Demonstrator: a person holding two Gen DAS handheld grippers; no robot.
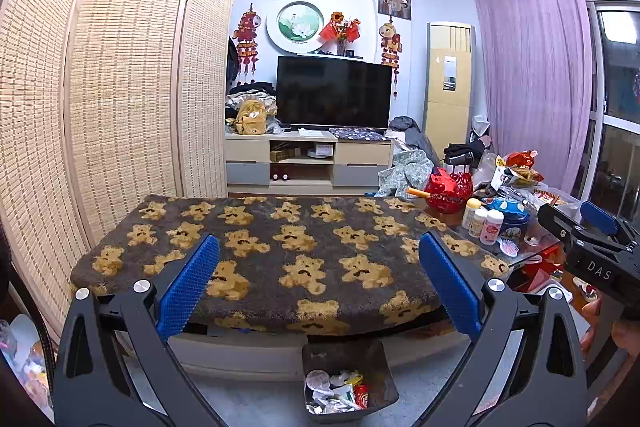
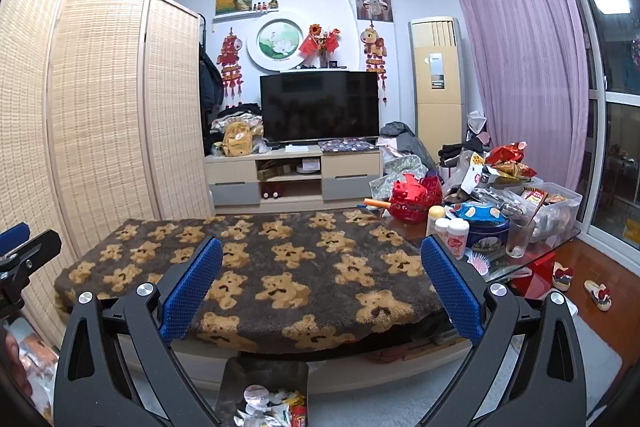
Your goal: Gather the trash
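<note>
I logged the scene against one landmark, the table (image 1: pixel 260 247) under its bear-print blanket (image 2: pixel 280 267).

- Left of the table: a woven folding screen (image 1: pixel 120 67).
- Left gripper (image 1: pixel 319 279): held above the table's near edge, jaws spread wide, nothing between the blue pads (image 1: pixel 188 287).
- Below the table's near edge, on the floor: a dark trash bin (image 1: pixel 348 379), open-topped, holding the collected trash (image 1: pixel 336 393), crumpled wrappers and a round foil lid among them. In the right wrist view the same bin (image 2: pixel 264 383) sat low and left of centre.
- Blanket top: I saw only the bear print on it.
- Right gripper (image 2: pixel 322 283): also above the near edge, jaws wide apart, holding nothing; in the left wrist view its black body (image 1: pixel 592 247) sat off the table's right end.
- Right end of the table: a red basket (image 2: pixel 416 197), white bottles (image 2: pixel 456 231), a blue tin (image 2: pixel 486 233), a drinking glass (image 2: pixel 519 235), snack packets (image 2: pixel 508 159).
- Behind the table: a television (image 2: pixel 320 107) on a low cabinet.
</note>
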